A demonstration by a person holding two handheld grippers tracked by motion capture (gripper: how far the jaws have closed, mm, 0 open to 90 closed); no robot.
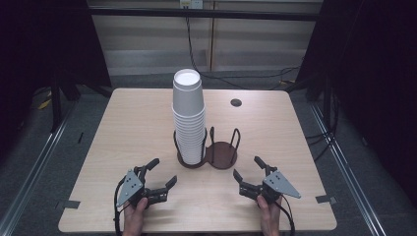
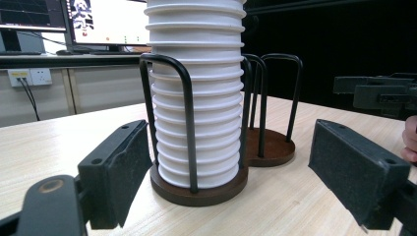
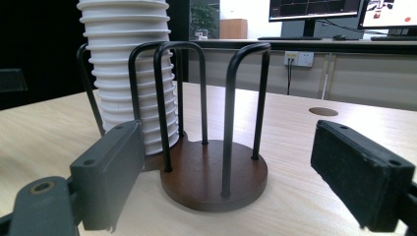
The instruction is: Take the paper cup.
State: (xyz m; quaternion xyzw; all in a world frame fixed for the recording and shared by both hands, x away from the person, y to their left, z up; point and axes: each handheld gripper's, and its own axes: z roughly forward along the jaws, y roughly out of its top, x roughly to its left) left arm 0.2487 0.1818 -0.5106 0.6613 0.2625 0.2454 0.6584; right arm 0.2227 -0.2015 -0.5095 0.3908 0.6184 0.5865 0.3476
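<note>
Monitors (image 3: 339, 12) behind cups (image 3: 130, 73) (right gripper view).

A stack of cups (image 1: 188, 115) stands in the left ring of a two-ring holder (image 1: 222, 153) at the middle of the table (image 1: 128, 128), its right ring empty, with the left gripper (image 1: 162, 173) near-left and the right gripper (image 1: 247, 169) near-right, and a grommet hole (image 1: 236, 103) far-right.

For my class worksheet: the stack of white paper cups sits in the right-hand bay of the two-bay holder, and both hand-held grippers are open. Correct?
Not quite. The stack of white paper cups sits in the left bay of the two-bay holder, as the high view shows. Both hand-held grippers are open.
</note>
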